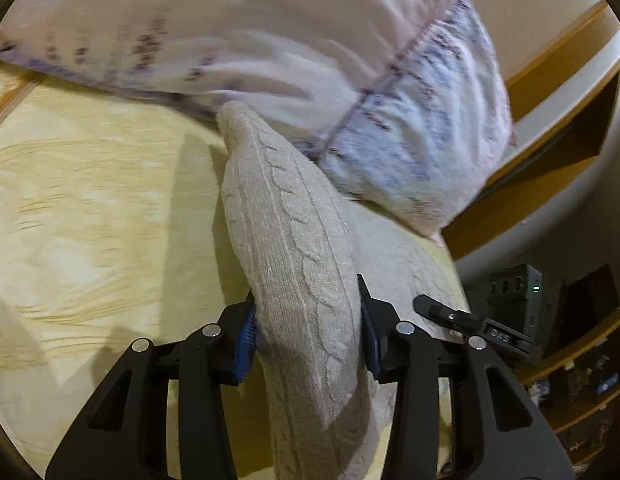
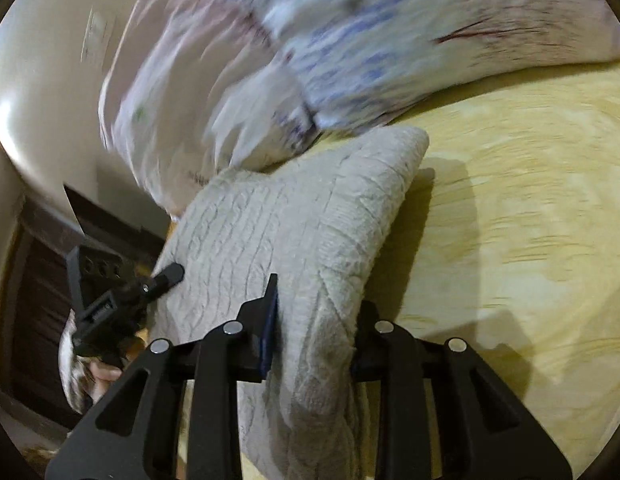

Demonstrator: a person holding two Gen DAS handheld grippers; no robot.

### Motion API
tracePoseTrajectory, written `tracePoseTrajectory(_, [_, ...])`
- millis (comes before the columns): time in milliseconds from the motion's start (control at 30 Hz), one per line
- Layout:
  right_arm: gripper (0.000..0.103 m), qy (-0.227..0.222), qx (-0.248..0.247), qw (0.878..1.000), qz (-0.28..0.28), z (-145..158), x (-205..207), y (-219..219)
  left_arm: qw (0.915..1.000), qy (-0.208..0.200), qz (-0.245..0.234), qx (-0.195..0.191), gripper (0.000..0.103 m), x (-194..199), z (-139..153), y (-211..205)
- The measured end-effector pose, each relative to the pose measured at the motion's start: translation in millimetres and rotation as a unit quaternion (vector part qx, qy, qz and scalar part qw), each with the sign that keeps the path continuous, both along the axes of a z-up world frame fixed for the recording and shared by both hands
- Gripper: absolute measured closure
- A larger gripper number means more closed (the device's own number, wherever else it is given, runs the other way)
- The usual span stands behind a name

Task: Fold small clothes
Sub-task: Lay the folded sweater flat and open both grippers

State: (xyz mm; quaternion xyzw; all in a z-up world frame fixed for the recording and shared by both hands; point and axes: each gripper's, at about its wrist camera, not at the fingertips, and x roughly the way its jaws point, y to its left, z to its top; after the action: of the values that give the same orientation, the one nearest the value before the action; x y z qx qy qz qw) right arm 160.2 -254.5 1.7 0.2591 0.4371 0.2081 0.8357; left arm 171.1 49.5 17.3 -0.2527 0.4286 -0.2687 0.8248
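Left gripper (image 1: 308, 320) clamps cable-knit sweater (image 1: 294, 240); right gripper (image 2: 314, 320) pinches it too, near pillow (image 2: 350, 40). Soft, floppy; hold edges.

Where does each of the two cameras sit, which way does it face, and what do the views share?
Left wrist: on the left gripper, looking forward and down along its fingers at the cable-knit garment it clamps on the yellow bedspread; the right gripper shows at right.
Right wrist: on the right gripper, looking down at the same garment; the left gripper and a hand show at left.
Shared: garment, bedspread, patterned pillow.
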Motion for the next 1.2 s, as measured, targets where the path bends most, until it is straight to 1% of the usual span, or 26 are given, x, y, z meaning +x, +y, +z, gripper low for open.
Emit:
tracePoseTrajectory(67, [0.072,0.012,-0.008,1.000,-0.016,-5,1,4,0.9998,0.021,0.002,-0.004,0.058,4,-16,8])
tracePoseTrajectory(133, [0.065,0.023,-0.002,0.999,-0.033,-8,-1,1,0.9998,0.020,0.005,-0.009,0.053,4,-20,6])
tracePoseTrajectory(167, [0.059,0.025,-0.008,0.999,-0.036,-9,-2,2,0.9999,0.014,0.004,-0.003,0.052,4,-19,5])
tracePoseTrajectory(200, [0.051,0.025,-0.027,0.998,-0.042,-8,-4,3,0.9999,0.012,0.003,0.003,0.050,3,-18,3])
tracePoseTrajectory(233, [0.048,0.020,-0.042,0.998,-0.047,-5,-7,3,0.9999,0.008,0.003,0.012,0.048,1,-15,2])
tracePoseTrajectory(267, [0.044,0.010,-0.060,0.997,-0.055,0,-12,3,0.9998,0.004,0.003,0.019,0.048,-1,-12,1])
tracePoseTrajectory(300, [0.044,-0.001,-0.071,0.996,-0.061,5,-17,2,0.9996,-0.004,0.006,0.029,0.048,-2,-7,-1])
tracePoseTrajectory(333, [0.044,-0.024,-0.090,0.993,-0.075,14,-27,0,0.9990,-0.017,0.012,0.041,0.047,-6,-1,-1])
tracePoseTrajectory(367, [0.044,-0.049,-0.108,0.989,-0.088,23,-36,0,0.9973,-0.041,0.026,0.055,0.047,-14,7,3])
tracePoseTrajectory(400, [0.044,-0.080,-0.128,0.984,-0.098,34,-47,1,0.9957,-0.058,0.035,0.063,0.047,-19,13,7])
tracePoseTrajectory(467, [0.044,-0.120,-0.141,0.978,-0.094,47,-61,6,0.9899,-0.108,0.048,0.079,0.047,-38,31,8])
tracePoseTrajectory(500, [0.047,-0.131,-0.141,0.978,-0.084,49,-64,10,0.9878,-0.124,0.046,0.082,0.045,-45,36,6])
tracePoseTrajectory(533, [0.049,-0.140,-0.137,0.979,-0.061,51,-68,18,0.9858,-0.138,0.040,0.086,0.043,-52,41,1])
tracePoseTrajectory(600, [0.061,-0.139,-0.140,0.980,-0.030,49,-71,28,0.9815,-0.162,0.013,0.101,0.041,-65,47,-18])
tracePoseTrajectory(633, [0.065,-0.134,-0.148,0.980,-0.015,45,-71,35,0.9795,-0.167,-0.001,0.113,0.041,-68,47,-28])
tracePoseTrajectory(667, [0.071,-0.130,-0.156,0.979,-0.009,42,-70,40,0.9773,-0.169,-0.011,0.127,0.041,-70,45,-37])
tracePoseTrajectory(700, [0.074,-0.124,-0.165,0.978,-0.006,37,-69,42,0.9740,-0.170,-0.020,0.148,0.041,-71,42,-50])
tracePoseTrajectory(767, [0.075,-0.117,-0.165,0.979,-0.010,32,-66,44,0.9692,-0.170,-0.030,0.175,0.041,-71,38,-64])
tracePoseTrajectory(800, [0.077,-0.114,-0.164,0.980,-0.015,31,-67,41,0.9661,-0.167,-0.030,0.194,0.040,-71,34,-72])
tracePoseTrajectory(900, [0.077,-0.117,-0.172,0.978,-0.022,29,-68,42,0.9575,-0.171,-0.022,0.231,0.037,-73,28,-83])
tracePoseTrajectory(1033, [0.077,-0.114,-0.197,0.973,-0.024,23,-69,46,0.9527,-0.165,-0.015,0.254,0.035,-71,22,-89])
tracePoseTrajectory(1100, [0.077,-0.107,-0.200,0.974,-0.025,19,-67,44,0.9501,-0.163,-0.015,0.265,0.035,-70,18,-91])
tracePoseTrajectory(1200, [0.077,-0.098,-0.192,0.976,-0.026,16,-64,41,0.9449,-0.164,-0.016,0.283,0.034,-72,13,-93])
